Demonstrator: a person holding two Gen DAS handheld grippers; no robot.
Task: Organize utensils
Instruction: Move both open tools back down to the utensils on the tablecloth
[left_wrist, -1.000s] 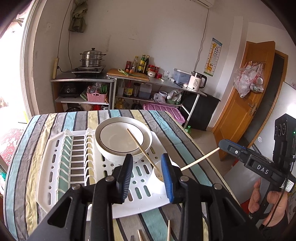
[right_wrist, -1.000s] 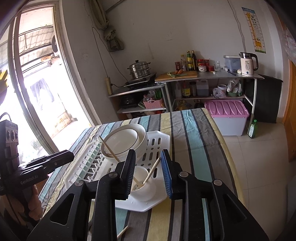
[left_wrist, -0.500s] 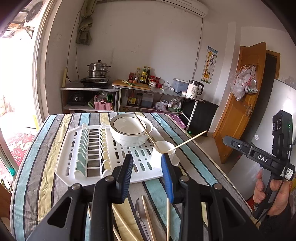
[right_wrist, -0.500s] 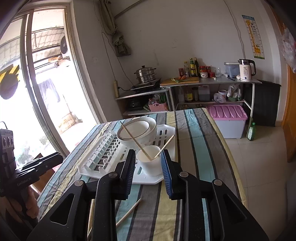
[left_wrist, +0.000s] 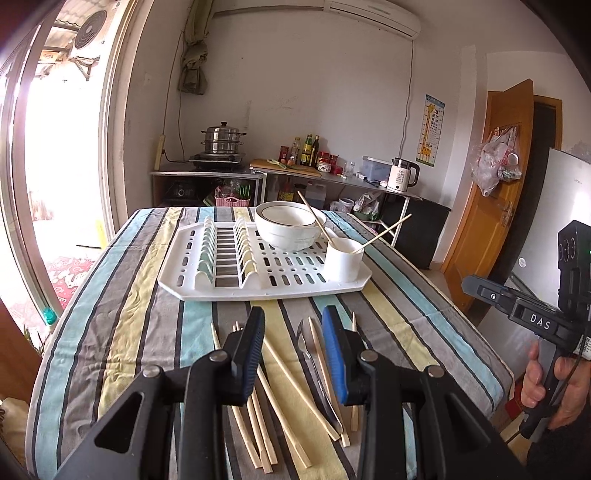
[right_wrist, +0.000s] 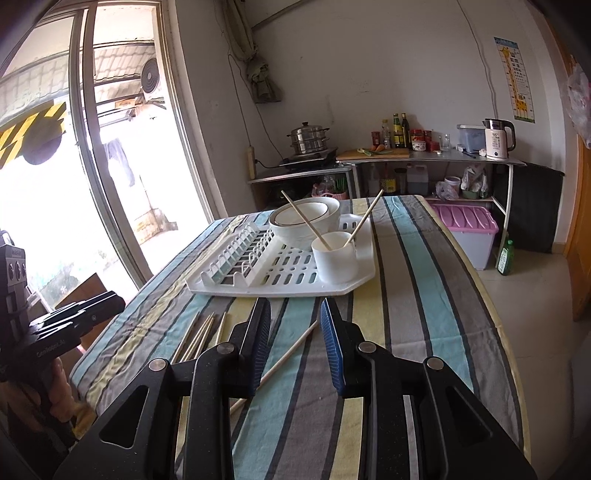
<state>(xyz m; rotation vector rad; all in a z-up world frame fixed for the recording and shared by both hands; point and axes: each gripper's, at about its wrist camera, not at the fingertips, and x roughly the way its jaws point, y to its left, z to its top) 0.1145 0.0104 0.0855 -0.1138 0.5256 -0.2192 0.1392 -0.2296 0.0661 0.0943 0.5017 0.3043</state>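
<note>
A white cup stands on the near right corner of a white dish rack and holds two wooden chopsticks. It also shows in the right wrist view. Several loose chopsticks and a metal utensil lie on the striped cloth in front of the rack. My left gripper is open and empty above them. My right gripper is open and empty above a single chopstick; more chopsticks lie to its left.
A white bowl sits on the rack behind the cup. The striped table drops off at its right edge. A pink-lidded bin and shelves with kitchenware stand beyond the table.
Both grippers have pulled back from the cup and rack toward the near end of the table. The loose chopsticks have come into view beneath them. The cup's two chopsticks stay put.
</note>
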